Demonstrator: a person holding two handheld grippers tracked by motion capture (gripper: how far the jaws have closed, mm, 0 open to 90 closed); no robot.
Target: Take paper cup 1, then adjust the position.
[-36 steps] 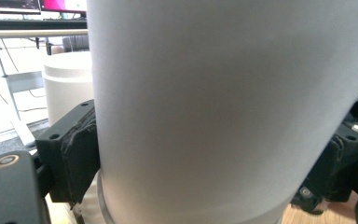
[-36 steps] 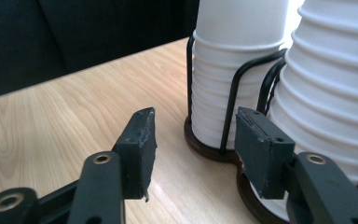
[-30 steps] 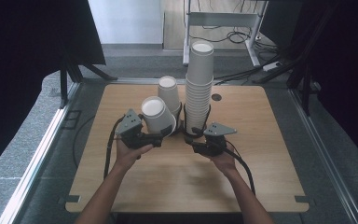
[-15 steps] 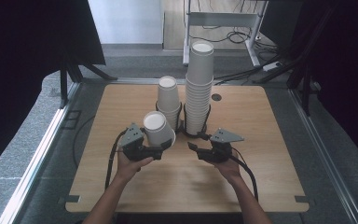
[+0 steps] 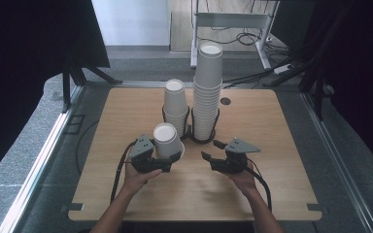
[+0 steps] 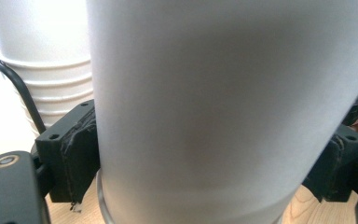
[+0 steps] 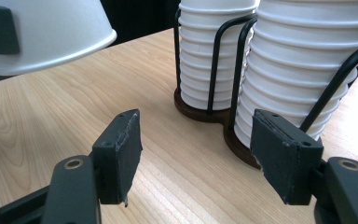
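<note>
My left gripper (image 5: 171,156) is shut on a white paper cup (image 5: 167,140), held base up, left of the table's middle. In the left gripper view the cup (image 6: 223,107) stands between both pads (image 6: 77,154). Its rim hangs slightly tilted above the wood in the right gripper view, cup (image 7: 42,32). My right gripper (image 5: 210,149) sits to the right, jaws pointing left toward the cup. Its jaws (image 7: 198,154) have just been opening, with nothing between them. Behind stand a short cup stack (image 5: 176,104) and a tall cup stack (image 5: 207,92).
Both stacks sit upside down in a black wire holder (image 5: 201,138) on a dark base (image 7: 200,114), mid-table. The wooden table (image 5: 272,121) has a small round hole (image 5: 225,101) at the back right. Cables trail from both grippers toward the near edge.
My left gripper has come down and toward the near edge with the cup, which now stands more upright. My right gripper has drawn back from the tall stack and its jaws have widened.
</note>
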